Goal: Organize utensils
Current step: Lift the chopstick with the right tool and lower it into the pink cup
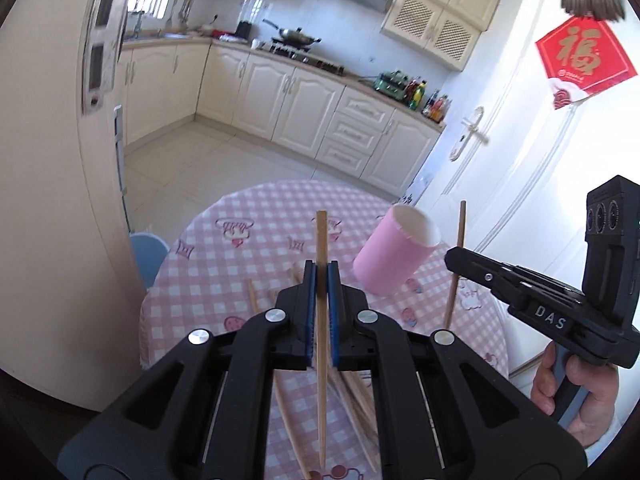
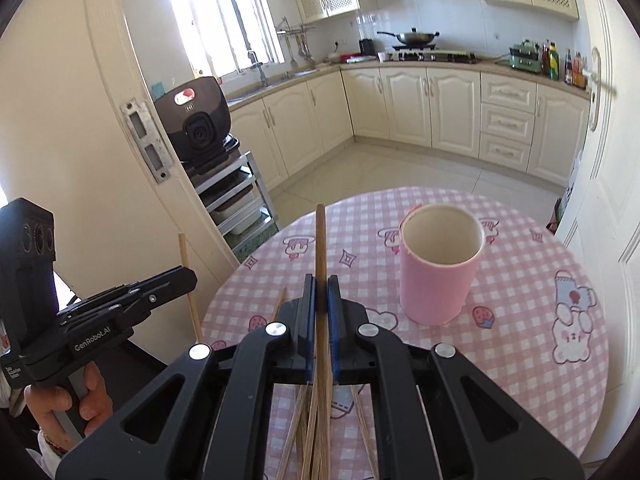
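Wooden chopstick (image 1: 321, 320) pinched upright in left gripper (image 1: 321, 276), another (image 2: 320, 280) in right gripper (image 2: 321, 288) (presumably for dropping into pink cylindrical cup (image 2: 438, 268)).

Round table (image 2: 520, 360), lower centre-right of the right wrist view, covered with a pink-and-white checked cloth with cartoon prints. Pink cup (image 2: 438, 268) stands upright on it, open end up, upper centre of the tabletop. Loose wooden chopsticks (image 2: 364, 424) lie scattered on the cloth at bottom centre, some crossing.
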Available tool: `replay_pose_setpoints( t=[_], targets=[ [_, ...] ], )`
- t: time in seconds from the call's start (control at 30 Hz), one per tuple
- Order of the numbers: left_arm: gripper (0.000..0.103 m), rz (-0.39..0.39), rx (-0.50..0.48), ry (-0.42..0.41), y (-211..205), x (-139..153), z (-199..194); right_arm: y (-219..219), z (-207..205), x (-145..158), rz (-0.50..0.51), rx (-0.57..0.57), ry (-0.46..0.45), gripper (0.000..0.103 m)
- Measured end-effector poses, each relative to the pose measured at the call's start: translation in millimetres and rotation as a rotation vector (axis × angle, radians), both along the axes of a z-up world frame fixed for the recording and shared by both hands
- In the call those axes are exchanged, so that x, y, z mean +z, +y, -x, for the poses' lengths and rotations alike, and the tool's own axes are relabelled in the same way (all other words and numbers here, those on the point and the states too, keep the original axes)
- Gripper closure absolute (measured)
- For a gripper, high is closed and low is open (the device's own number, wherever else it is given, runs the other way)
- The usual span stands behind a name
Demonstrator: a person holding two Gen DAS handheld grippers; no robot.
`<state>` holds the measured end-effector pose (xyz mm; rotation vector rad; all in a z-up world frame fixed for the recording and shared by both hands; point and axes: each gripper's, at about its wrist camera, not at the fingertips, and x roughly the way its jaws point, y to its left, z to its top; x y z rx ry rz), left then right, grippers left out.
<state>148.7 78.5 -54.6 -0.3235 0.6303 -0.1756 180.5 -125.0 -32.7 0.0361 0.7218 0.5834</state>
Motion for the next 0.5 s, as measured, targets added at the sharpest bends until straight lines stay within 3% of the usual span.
replay_pose_setpoints(
  t=[0.3, 0.5],
  targets=[
    [0.097, -0.015, -0.053, -0.137, -25, 50, 9, -12, 18, 35, -0.003, -0.021, -0.118, 0.099],
    [0.097, -0.086, -0.058, -0.231, -51, 79, -11, -27, 11, 58, -0.003, -0.061, -0.184, 0.099]
  ],
)
